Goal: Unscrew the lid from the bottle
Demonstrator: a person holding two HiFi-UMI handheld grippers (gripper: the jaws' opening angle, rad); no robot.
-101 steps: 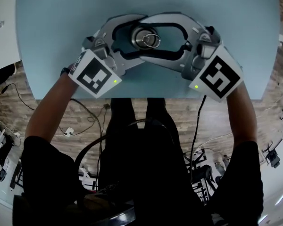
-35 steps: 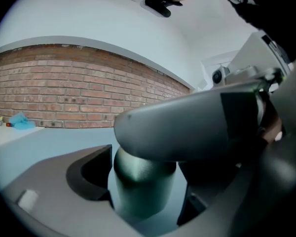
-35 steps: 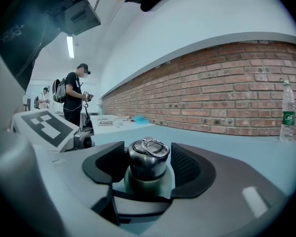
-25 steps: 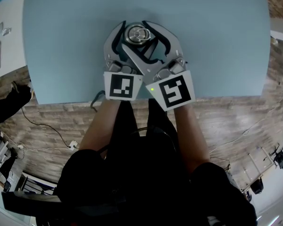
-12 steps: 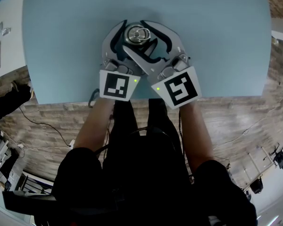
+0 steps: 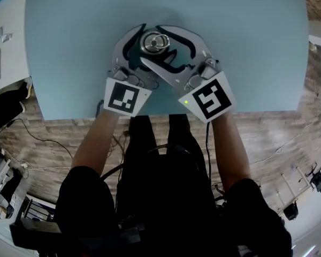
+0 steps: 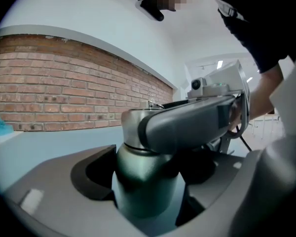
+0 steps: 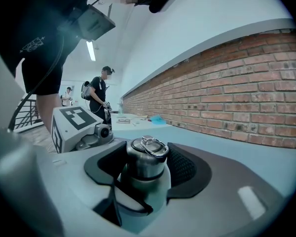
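Both grippers on one metal bottle
Your left gripper grips its body, your right gripper its ring-topped lid; it stands upright on the table. Hard, smooth, probably slippery: clamp the body low, the lid by its sides.

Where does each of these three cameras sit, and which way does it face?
Head view: on the person's head, looking steeply down at the table; shows both forearms, left gripper, right gripper.
Left gripper view: on the left gripper, looking along its jaws, clamped on the bottle body; right gripper crosses above.
Right gripper view: on the right gripper, looking along its jaws, clamped on the lid; left gripper's marker cube shows.
Shared: all see the bottle; both gripper views see the brick wall.
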